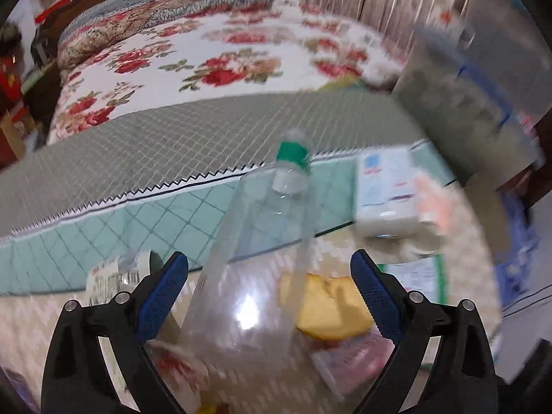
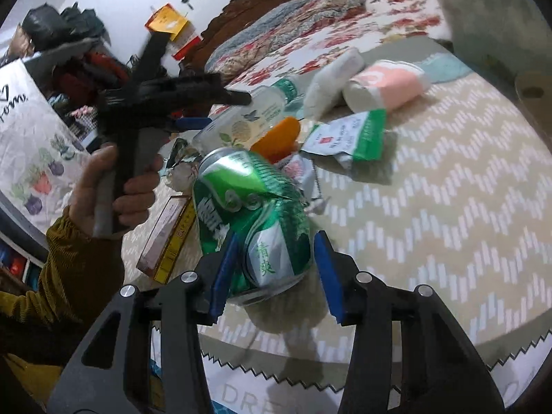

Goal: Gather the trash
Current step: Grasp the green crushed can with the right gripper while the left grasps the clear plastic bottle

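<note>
A clear plastic bottle (image 1: 262,241) with a green label band lies between the wide-open fingers of my left gripper (image 1: 269,279); neither blue pad touches it. In the right wrist view the bottle (image 2: 248,117) lies at the left gripper's tip. My right gripper (image 2: 276,272) is shut on a crushed green can (image 2: 252,214), blue pads against both its sides, above the table. Trash lies on the zigzag tablecloth (image 2: 431,207): a green-and-white wrapper (image 2: 348,134), an orange piece (image 2: 276,138), a yellow wrapper (image 1: 331,307).
A tissue pack (image 2: 386,86) with a pink label and a white roll (image 2: 331,79) lie at the table's far side. A small box (image 2: 169,238) lies by the left hand. A floral bed (image 1: 214,62) stands beyond the table. A grey bin (image 1: 476,103) stands at right.
</note>
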{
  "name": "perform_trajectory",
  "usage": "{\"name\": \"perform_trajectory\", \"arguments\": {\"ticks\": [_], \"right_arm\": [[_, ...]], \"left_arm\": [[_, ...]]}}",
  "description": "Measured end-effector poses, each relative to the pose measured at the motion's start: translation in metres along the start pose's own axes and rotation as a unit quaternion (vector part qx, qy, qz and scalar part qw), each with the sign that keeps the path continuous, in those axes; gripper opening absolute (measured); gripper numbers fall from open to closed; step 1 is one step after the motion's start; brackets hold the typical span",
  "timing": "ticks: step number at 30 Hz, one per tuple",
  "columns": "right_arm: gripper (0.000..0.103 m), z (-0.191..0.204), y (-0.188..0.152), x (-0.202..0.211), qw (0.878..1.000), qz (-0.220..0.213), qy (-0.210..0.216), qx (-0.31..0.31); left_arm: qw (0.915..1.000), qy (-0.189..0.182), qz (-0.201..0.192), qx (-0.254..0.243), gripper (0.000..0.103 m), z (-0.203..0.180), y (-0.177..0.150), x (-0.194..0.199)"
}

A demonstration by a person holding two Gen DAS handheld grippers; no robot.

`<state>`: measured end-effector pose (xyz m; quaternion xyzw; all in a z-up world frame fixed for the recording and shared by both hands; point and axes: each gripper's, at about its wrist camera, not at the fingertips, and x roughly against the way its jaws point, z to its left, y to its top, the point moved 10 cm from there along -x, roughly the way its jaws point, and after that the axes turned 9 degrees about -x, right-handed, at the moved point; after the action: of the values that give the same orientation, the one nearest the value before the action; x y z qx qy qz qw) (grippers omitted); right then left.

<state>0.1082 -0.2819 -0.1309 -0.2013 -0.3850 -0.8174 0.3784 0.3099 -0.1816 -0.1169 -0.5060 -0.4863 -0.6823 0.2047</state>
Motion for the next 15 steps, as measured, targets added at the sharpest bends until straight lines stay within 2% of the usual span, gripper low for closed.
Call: {"name": "perform_trajectory", "arguments": {"ticks": [3, 4, 5, 6, 8, 11, 14, 15], "right_arm": [[0.050, -0.001, 0.000, 0.002, 1.000, -0.002, 0.007, -0.006], [0.051, -0.001, -0.001, 0.004, 1.000, -0.003, 0.008, -0.005], [0.059, -0.001, 0.000, 0.004, 1.000, -0.003, 0.011, -0.002], [0.064, 0.000, 0.003, 0.004, 1.000, -0.005, 0.013, 0.001], [0.079, 0.000, 0.006, 0.007, 1.000, -0.011, 0.017, 0.008], [0.082, -0.002, 0.014, 0.004, 1.000, -0.010, 0.024, 0.011], [0.083, -0.007, 0.021, -0.005, 0.999, 0.001, 0.040, -0.005], [0.083, -0.009, 0.023, -0.008, 0.999, 0.004, 0.044, -0.010]], "left_arm": [[0.9991, 0.016, 0.037, -0.009, 0.089, 0.004, -0.005, -0.023], [0.9990, 0.011, 0.043, -0.007, 0.084, 0.004, -0.007, -0.028], [0.9989, 0.003, 0.047, -0.003, 0.066, 0.005, -0.010, -0.030], [0.9990, -0.007, 0.045, 0.004, 0.066, 0.006, -0.012, -0.029], [0.9993, -0.023, 0.018, 0.022, 0.064, 0.008, -0.012, -0.016], [0.9981, -0.025, -0.040, 0.039, 0.063, 0.014, -0.014, 0.022], [0.9926, -0.048, -0.098, 0.053, 0.063, 0.015, -0.027, 0.067], [0.9919, -0.050, -0.104, 0.052, 0.063, 0.015, -0.030, 0.075]]}}
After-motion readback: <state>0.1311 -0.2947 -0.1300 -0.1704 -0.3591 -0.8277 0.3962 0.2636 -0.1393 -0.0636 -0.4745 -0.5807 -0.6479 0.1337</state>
